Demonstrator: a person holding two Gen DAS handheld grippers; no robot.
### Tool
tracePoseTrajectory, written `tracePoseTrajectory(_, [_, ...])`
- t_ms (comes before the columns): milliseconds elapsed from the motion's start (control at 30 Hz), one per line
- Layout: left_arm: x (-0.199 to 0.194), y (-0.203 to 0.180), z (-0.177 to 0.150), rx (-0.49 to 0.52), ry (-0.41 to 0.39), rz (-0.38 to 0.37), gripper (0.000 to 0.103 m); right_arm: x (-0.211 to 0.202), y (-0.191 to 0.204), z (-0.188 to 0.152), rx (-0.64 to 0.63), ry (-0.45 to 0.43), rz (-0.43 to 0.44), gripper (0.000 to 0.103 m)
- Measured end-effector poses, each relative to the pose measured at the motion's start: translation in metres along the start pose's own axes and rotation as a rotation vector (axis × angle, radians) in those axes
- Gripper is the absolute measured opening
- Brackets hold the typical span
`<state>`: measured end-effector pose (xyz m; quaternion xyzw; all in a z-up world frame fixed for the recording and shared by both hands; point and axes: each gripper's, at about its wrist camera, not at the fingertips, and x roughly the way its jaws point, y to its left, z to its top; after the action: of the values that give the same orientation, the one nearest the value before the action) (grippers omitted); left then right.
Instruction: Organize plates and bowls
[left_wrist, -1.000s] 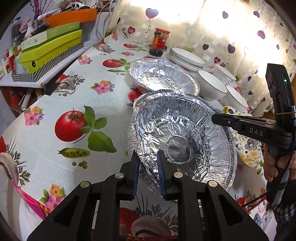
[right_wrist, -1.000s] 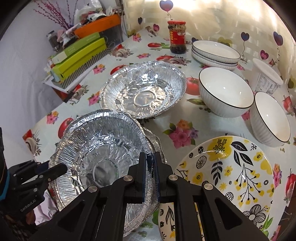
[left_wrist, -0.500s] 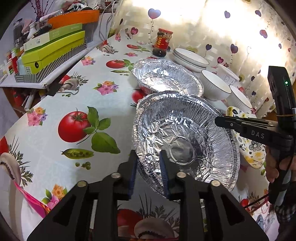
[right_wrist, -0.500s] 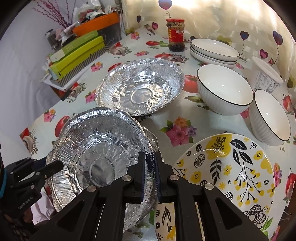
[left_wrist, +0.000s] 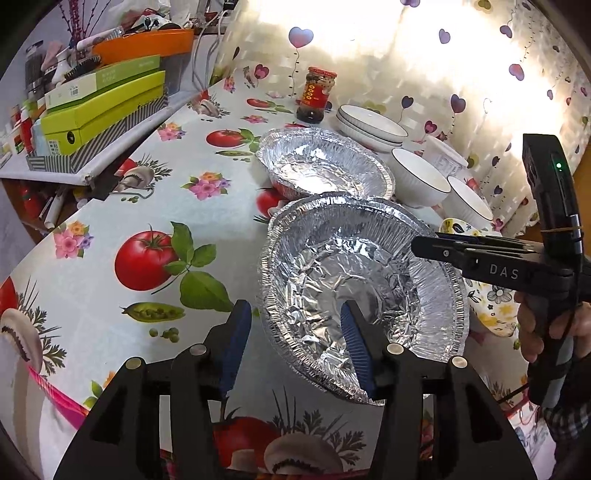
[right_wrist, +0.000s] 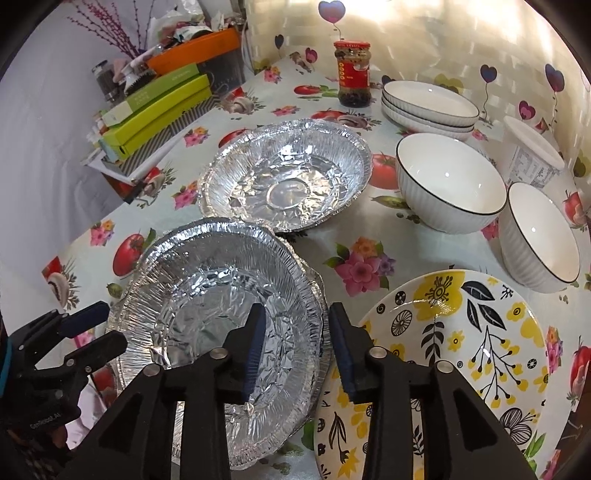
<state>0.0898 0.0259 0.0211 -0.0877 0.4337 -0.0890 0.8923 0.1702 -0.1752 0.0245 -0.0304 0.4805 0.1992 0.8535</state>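
Observation:
A stack of foil pans (left_wrist: 354, 280) (right_wrist: 221, 295) sits near the table's front edge. My left gripper (left_wrist: 293, 314) straddles its near-left rim and its jaws are opening, with neither pad pressing the foil. Over the stack's right rim, my right gripper (right_wrist: 297, 314) is also opening, its pads off the foil. Another foil pan (right_wrist: 288, 181) lies behind the stack. Two white bowls (right_wrist: 450, 184) (right_wrist: 543, 232), stacked white plates (right_wrist: 428, 103) and a yellow flowered plate (right_wrist: 461, 350) are to the right.
A sauce jar (right_wrist: 352, 74) and a lidded white tub (right_wrist: 532, 155) stand at the back by the wall. Green boxes (right_wrist: 155, 110) are piled on a tray at the far left. A person's hand (left_wrist: 532, 328) holds the right gripper's handle.
Both grippers were shut on the foil stack's rim and have opened off it. The stack has stayed in place between them.

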Motion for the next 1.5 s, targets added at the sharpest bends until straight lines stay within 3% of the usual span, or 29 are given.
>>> tracePoseTrajectory(433, [0.001, 0.014, 0.005, -0.031, -0.006, 0.024, 0.052, -0.005, 0.002, 0.003, -0.002, -0.019, -0.019, 0.039])
tracePoseTrajectory(767, [-0.004, 0.045, 0.043, -0.104, -0.071, 0.007, 0.052, -0.019, -0.013, 0.028, 0.051, -0.057, 0.008, 0.039])
tracePoseTrajectory(1000, [-0.005, 0.063, 0.066, -0.107, -0.108, 0.038, 0.052, -0.029, -0.029, 0.039, 0.106, -0.066, 0.037, 0.039])
tracePoseTrajectory(1333, [0.017, 0.068, 0.096, -0.09, -0.078, -0.012, 0.052, -0.016, -0.023, 0.079, 0.131, -0.082, -0.006, 0.039])
tracePoseTrajectory(1500, [0.036, 0.059, 0.11, -0.068, -0.046, -0.035, 0.052, 0.005, -0.031, 0.093, 0.159, -0.035, -0.035, 0.039])
